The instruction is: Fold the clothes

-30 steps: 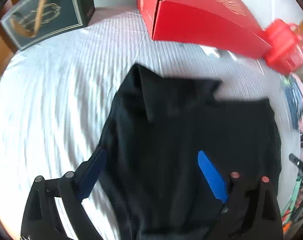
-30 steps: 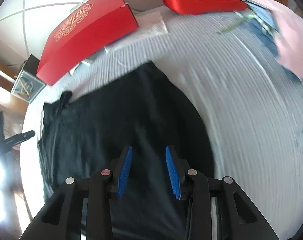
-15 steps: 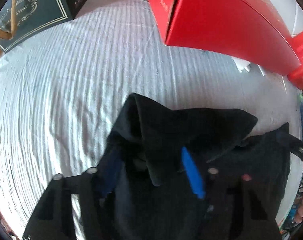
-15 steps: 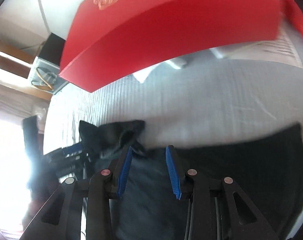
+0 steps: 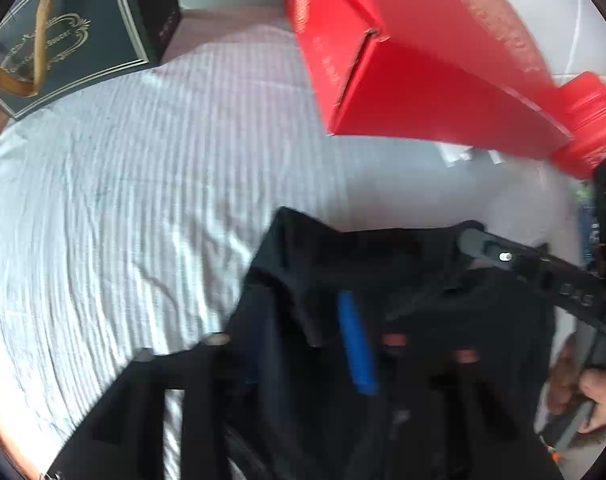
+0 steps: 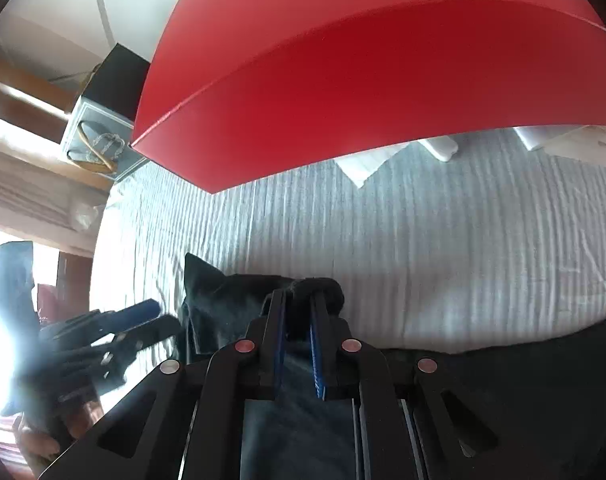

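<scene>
Right wrist view: right claw (image 6: 299,308) pinches the black garment (image 6: 231,300); left claw's (image 5: 303,344) state is unclear.

Long red box (image 5: 435,92) with gold emblem, lying on a white ribbed bedspread (image 5: 151,184). Dark gift bag (image 5: 67,28) with gold ornament and cord handle, standing at the far corner. White papers (image 6: 399,156) beside the red box. Smaller red container (image 5: 587,120) just beyond it.
</scene>
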### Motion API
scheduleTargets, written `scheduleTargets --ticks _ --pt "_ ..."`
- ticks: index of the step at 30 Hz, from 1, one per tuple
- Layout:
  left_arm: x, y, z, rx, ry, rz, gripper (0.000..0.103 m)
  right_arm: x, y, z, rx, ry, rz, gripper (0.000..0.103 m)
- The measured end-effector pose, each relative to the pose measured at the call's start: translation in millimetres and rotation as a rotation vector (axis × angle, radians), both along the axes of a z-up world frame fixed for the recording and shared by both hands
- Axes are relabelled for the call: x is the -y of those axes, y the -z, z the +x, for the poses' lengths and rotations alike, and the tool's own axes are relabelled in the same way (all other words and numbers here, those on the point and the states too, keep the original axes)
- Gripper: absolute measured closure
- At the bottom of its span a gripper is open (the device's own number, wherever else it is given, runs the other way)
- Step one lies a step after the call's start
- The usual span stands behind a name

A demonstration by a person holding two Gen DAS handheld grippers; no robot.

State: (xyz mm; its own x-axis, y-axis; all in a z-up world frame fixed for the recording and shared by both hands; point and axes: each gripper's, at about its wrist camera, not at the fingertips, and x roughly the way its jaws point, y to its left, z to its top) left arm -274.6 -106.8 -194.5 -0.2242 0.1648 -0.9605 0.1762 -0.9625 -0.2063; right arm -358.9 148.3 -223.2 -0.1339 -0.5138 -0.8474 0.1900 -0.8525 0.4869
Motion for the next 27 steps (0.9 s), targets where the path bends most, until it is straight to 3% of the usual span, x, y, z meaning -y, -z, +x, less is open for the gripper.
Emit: scheduleTargets --ticks 6,7,9,15,21,24,27 --pt "-11 27 -9 0.032 0.002 0.020 0.041 -8 0 2 0.014 0.027 -0.024 0.091" --pt "-12 30 -10 0.033 0.003 0.024 0.064 -10 0 2 0.015 0.030 -0.026 0.091" --pt "-21 32 -11 0.041 0.006 0.019 0.094 -15 1 1 0.018 0.033 -0.030 0.091" --pt "-23 5 -3 -0.014 0.023 0.007 0.097 -19 -6 3 0.013 0.027 -0.059 0.101" --pt "-14 -29 33 -0.064 0.067 0.016 0.097 -29 -32 38 -0.018 -0.021 -0.117 0.102" --pt "-18 -31 52 -0.045 0.078 0.022 0.097 -36 -38 64 -0.004 -0.054 -0.127 0.102" --pt "-23 -5 84 0.015 0.100 0.037 0.097 -32 -29 76 0.008 -0.065 -0.094 0.099"
